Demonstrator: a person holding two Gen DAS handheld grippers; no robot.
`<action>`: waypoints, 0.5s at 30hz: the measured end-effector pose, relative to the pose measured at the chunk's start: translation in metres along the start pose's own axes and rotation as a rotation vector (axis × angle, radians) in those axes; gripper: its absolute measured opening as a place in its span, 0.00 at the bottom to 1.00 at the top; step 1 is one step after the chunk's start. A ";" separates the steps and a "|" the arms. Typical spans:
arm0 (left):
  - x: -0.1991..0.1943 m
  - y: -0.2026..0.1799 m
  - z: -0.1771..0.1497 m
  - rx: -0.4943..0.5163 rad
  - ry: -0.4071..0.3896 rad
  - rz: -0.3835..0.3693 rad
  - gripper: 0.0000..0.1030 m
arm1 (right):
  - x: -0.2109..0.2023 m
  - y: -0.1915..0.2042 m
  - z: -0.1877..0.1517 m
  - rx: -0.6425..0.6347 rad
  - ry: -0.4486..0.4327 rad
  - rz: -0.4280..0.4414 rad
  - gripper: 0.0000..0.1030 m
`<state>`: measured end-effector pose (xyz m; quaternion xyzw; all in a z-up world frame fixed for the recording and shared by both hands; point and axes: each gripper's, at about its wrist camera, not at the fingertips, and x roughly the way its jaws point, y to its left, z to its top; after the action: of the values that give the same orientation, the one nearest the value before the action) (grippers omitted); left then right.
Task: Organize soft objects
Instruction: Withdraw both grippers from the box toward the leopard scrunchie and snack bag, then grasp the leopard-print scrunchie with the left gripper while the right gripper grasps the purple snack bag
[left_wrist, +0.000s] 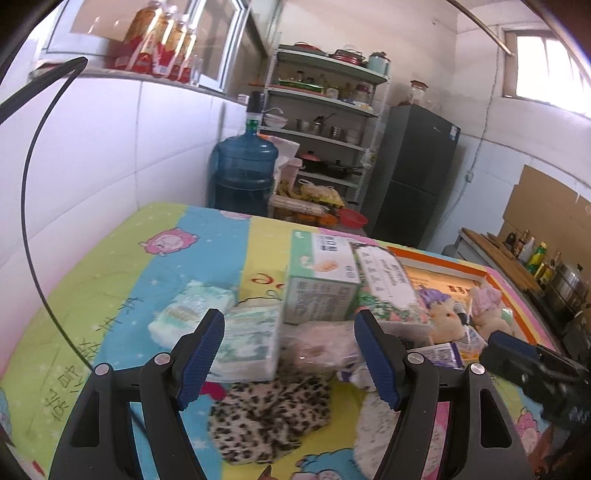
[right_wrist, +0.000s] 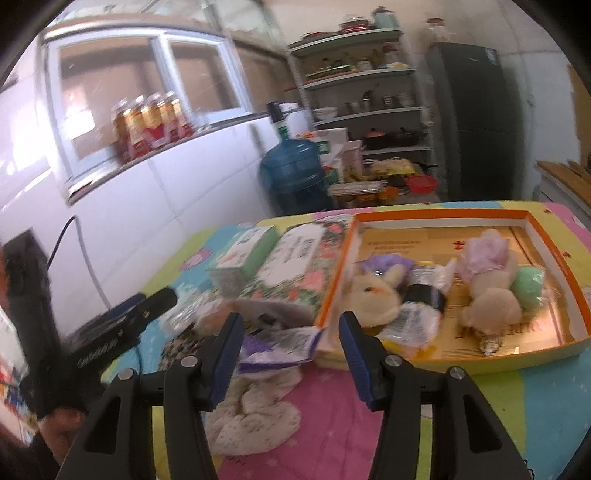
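left claw (left_wrist: 290, 356): released, hanging over the loose leopard-print cloth (left_wrist: 269, 417), near desk edge.
right claw (right_wrist: 290, 356): released, empty.
orange-rimmed cardboard tray (right_wrist: 576, 291): far right, collecting plush toys (right_wrist: 373, 295).

Ahead of my left claw (left_wrist: 290, 354) the way is crowded: a white-and-green tissue pack (left_wrist: 251, 345) at eleven o'clock, a pink plastic-wrapped bundle (left_wrist: 319, 345) at twelve, and a green-and-white carton (left_wrist: 321, 280) standing tall behind them. The bright cartoon-print tablecloth (left_wrist: 122, 280) lies bare out at ten o'clock. Before my right claw (right_wrist: 290, 354), the orange-rimmed cardboard tray's wall (right_wrist: 336, 273) rises at one o'clock, with a purple-and-white foil packet (right_wrist: 277, 349) between the jaws.
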<state>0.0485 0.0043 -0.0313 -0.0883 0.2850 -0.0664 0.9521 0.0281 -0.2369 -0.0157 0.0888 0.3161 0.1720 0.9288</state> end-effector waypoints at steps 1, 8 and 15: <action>0.000 0.004 0.000 -0.008 0.001 0.001 0.72 | 0.002 0.006 0.000 -0.037 0.014 0.019 0.56; -0.002 0.019 -0.007 -0.028 0.009 0.003 0.72 | 0.020 0.050 -0.002 -0.441 0.142 0.077 0.56; 0.000 0.028 -0.017 -0.001 0.044 -0.036 0.72 | 0.048 0.055 -0.007 -0.624 0.249 0.030 0.56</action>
<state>0.0416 0.0290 -0.0507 -0.0924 0.3044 -0.0854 0.9442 0.0451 -0.1677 -0.0331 -0.2167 0.3582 0.2837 0.8627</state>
